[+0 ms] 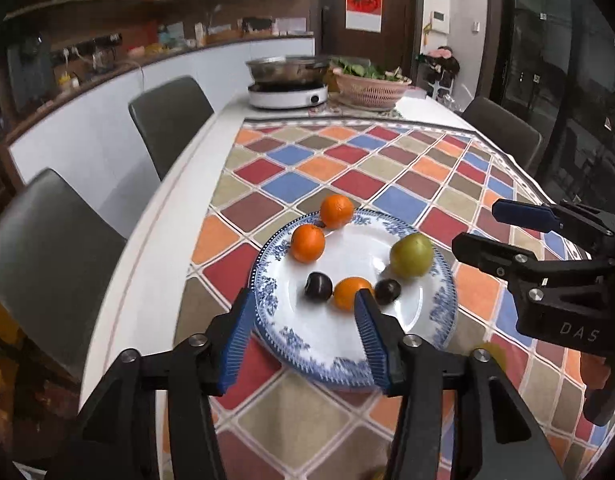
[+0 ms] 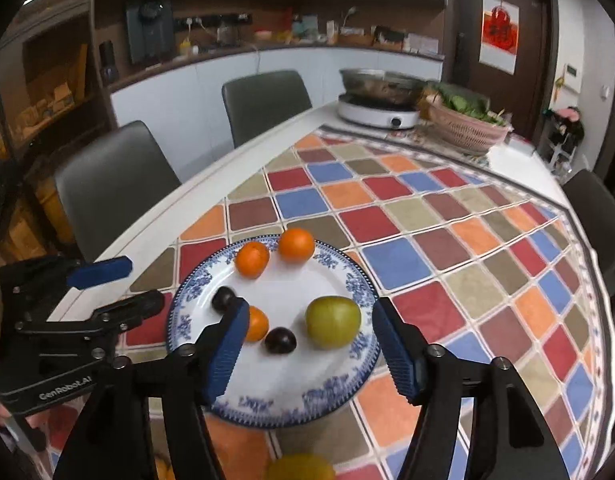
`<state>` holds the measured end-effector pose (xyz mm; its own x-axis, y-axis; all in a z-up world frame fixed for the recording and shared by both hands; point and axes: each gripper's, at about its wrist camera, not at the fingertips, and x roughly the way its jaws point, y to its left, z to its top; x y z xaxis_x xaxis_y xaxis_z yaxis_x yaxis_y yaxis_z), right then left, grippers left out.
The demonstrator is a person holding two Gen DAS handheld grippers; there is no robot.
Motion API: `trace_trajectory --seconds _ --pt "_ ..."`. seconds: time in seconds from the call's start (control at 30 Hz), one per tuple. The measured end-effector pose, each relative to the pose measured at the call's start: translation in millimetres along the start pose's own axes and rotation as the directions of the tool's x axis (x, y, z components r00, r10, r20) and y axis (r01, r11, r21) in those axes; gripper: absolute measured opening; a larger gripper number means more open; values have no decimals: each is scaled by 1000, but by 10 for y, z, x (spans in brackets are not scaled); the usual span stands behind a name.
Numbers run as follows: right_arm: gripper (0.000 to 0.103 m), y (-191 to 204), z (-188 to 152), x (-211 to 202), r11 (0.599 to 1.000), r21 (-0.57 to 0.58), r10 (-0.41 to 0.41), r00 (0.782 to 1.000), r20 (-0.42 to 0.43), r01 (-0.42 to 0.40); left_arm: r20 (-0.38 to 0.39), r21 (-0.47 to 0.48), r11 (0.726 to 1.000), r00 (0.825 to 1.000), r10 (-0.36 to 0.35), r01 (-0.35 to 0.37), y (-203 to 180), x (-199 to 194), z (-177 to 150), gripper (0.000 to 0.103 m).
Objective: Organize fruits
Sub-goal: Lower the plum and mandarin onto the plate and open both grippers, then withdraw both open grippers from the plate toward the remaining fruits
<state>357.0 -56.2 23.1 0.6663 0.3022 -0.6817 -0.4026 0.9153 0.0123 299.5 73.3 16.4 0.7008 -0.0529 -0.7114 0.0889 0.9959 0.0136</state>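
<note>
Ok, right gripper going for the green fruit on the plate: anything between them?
Nothing visible. The right gripper is open above the plate, and the green fruit sits between its fingers' line. A dark plum lies just left, apart from it.

I see the plate (image 2: 267, 394) resting on the tablecloth (image 2: 447, 240), holding six fruits. Behind it, at the table's far end, the cooker (image 2: 377, 114) sits left of the basket (image 2: 465, 130).
</note>
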Motion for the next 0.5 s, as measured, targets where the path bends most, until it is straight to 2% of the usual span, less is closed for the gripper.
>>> trace_trajectory --seconds 0.13,0.23,0.5 --pt "65 48 -123 -298 1000 6 6 999 36 -6 43 -13 1000 999 4 -3 -81 -336 -137 59" --pt "68 85 -235 -491 1000 16 -1 998 58 0 63 -21 1000 998 16 -15 -131 -508 -218 66" --pt "68 118 -560 -800 999 40 -5 998 65 3 74 -45 999 997 15 -12 -274 -832 -536 67"
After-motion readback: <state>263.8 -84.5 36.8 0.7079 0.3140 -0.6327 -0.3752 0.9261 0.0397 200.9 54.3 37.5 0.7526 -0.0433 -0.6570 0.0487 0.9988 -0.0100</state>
